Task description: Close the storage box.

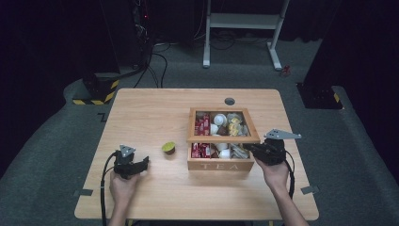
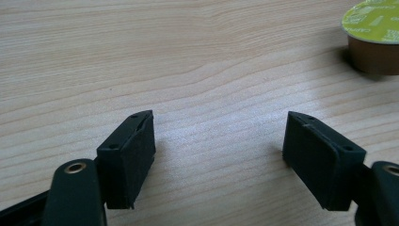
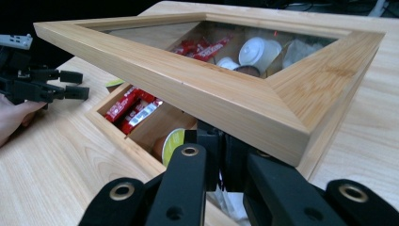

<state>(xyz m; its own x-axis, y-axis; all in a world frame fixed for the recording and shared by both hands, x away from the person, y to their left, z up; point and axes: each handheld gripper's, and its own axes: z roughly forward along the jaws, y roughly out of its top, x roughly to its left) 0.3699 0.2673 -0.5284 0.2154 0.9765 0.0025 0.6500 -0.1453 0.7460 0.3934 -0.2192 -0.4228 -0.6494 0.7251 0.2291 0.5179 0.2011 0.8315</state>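
While shut, right gripper (image 3: 221, 162) underlies lid (image 3: 207, 89)

Two handheld grippers, black bodies. Left gripper (image 1: 143, 162): grey three-cornered plate on top at 12 o'clock, black cable trailing toward 6 o'clock beside the left hand (image 1: 123, 187). Flat, dark, matte pads (image 2: 135, 157); brass-ringed holes in the jaw arms. Right gripper (image 1: 247, 147): larger grey plate, cable looping at 4 o'clock by the right hand (image 1: 275, 173). Forearms bare, no sleeves seen.
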